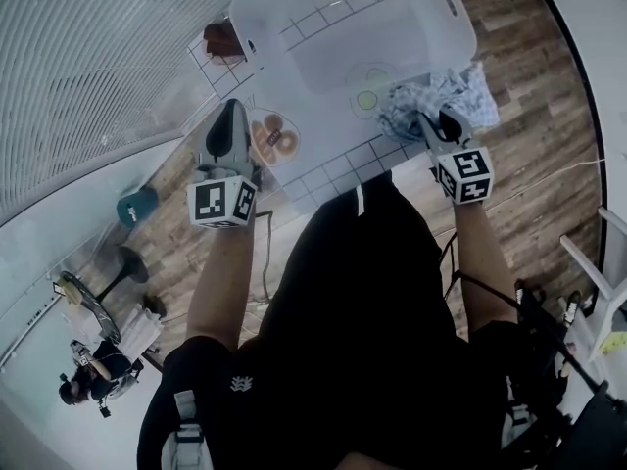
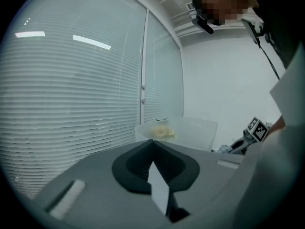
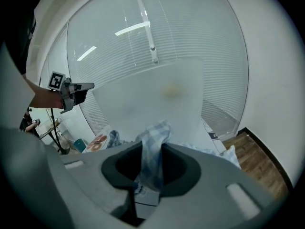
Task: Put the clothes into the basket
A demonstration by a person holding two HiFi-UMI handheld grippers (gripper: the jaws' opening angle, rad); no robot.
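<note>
Right now the fingers [image 3: 125, 170] of the right gripper [image 1: 438, 125] are pinching a fold of blue checked cloth [image 3: 153, 137]. The rest of it is lying crumpled on the tiled counter [image 1: 328, 176], just beside the translucent basket [image 1: 257, 29]. The left gripper [image 1: 230, 116] is hovering over the counter's near edge, its fingers pressing together on nothing. White blinds [image 1: 88, 57] are covering the windows, and a wooden floor [image 1: 534, 125] is showing beyond.

Basket [image 1: 411, 37] far rim cut off at top edge, yellowish thing [image 2: 159, 132] inside — blurred, unidentifiable
</note>
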